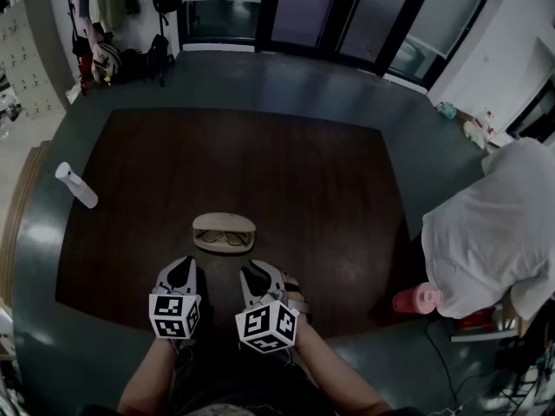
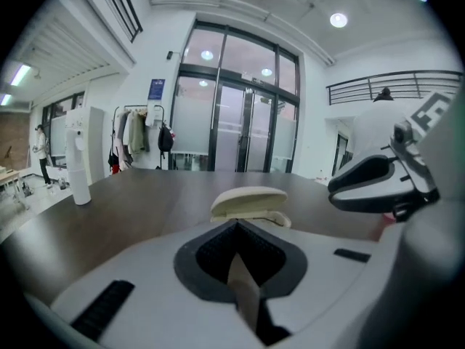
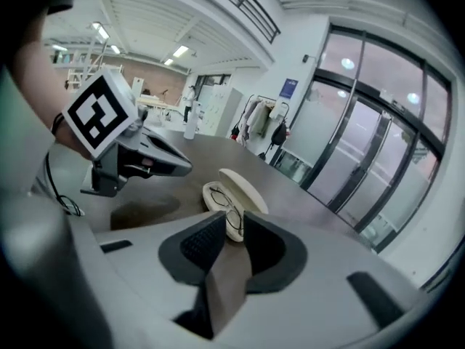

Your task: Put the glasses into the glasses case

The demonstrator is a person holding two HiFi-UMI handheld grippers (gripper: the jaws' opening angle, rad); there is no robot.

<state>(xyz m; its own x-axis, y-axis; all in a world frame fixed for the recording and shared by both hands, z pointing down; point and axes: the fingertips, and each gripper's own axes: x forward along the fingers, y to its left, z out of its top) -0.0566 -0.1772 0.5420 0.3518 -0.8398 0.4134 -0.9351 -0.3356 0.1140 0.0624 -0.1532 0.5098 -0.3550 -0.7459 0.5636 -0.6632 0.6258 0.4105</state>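
glasses case [image 2: 249, 201] btm partly hidden, person [image 1: 494, 232] cropped

Office-type workplace interior, entrance or open work area. Tall glass doors [image 2: 240, 129] in dark frames along the far wall, small blue sign [image 2: 157, 89] beside them. Coat rack [image 1: 113, 24] hung with jackets and bags close to the doors. Bank of small lockers [image 1: 19, 72] at far left. Large dark wooden table [image 1: 260, 163] on plain grey floor [image 1: 286, 81]. Recessed ceiling lights [image 2: 338, 20] and railed upper gallery [image 2: 392, 86] overhead. Strip lighting [image 3: 178, 51] over a further room with desks, in the right gripper view. Person in a white top [image 1: 490, 232] just off the table's right side.
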